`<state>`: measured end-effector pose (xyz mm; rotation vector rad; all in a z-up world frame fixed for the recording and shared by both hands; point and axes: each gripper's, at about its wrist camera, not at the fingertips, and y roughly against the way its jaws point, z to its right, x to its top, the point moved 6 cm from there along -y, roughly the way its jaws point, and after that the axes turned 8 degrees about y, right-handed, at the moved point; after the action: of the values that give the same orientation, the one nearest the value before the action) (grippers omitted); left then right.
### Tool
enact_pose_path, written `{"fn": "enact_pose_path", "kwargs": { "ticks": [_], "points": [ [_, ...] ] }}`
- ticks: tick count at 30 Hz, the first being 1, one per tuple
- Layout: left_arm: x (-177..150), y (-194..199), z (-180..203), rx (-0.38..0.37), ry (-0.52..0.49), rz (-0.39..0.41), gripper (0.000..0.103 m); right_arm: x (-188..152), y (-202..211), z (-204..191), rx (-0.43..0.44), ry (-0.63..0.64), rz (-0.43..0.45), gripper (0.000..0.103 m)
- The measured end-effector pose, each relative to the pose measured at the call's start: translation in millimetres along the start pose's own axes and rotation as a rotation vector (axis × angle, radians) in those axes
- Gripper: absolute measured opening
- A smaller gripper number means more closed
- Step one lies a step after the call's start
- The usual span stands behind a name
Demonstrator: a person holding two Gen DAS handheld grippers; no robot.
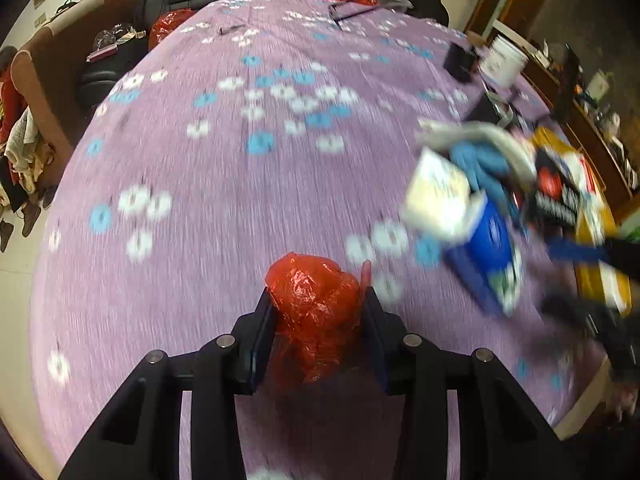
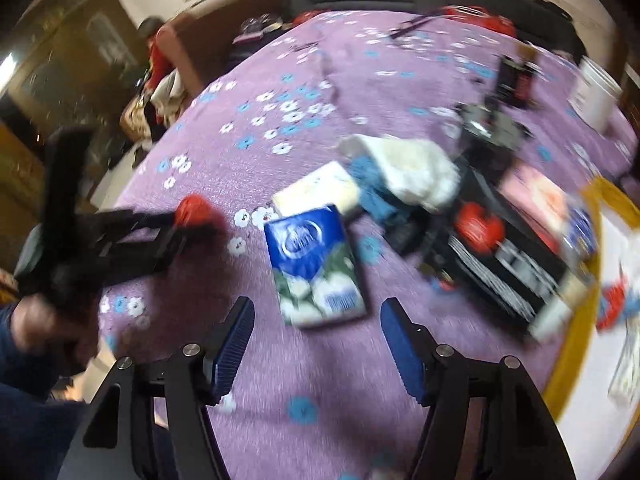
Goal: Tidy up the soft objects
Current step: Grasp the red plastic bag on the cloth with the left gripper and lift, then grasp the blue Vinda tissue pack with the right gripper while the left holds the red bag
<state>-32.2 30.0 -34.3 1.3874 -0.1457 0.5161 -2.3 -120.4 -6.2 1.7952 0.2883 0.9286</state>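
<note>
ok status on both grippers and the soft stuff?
Left gripper shut on red plastic bag. Right gripper open, empty, above blue tissue pack. Path clear.

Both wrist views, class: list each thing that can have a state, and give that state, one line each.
Left hand-held gripper: shut on the crumpled red plastic bag.
Right hand-held gripper: open, nothing between its fingers.
Blue rectangular tissue pack: lying flat on the purple flowered cloth.
White plastic bucket: upright.

My left gripper point(image 1: 316, 312) clamps a red plastic bag point(image 1: 316, 304) at lower centre; my right gripper point(image 2: 316, 344) points downward, jaws apart.
</note>
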Motion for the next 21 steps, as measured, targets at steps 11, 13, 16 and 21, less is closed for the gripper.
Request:
{"fn": "enact_pose_path", "kwargs": {
  "ticks": [11,13,16,21],
  "points": [
    [-21,7,8,0.076,-0.094,0.04,0.04,-6,-21,-13,-0.014,0.012,-0.029,0.055],
    [-19,7,15,0.075,-0.11,0.044,0.04,-13,-15,-12,-0.008,-0.004,-0.032,0.055],
    [-17,3,34,0.049,-0.154,0.039,0.04,-27,-5,-4,-0.024,-0.03,-0.044,0.055],
    [-26,-5,75,0.012,-0.267,0.029,0.04,-52,6,20,-0.064,-0.121,-0.082,0.056]
  ]
}}
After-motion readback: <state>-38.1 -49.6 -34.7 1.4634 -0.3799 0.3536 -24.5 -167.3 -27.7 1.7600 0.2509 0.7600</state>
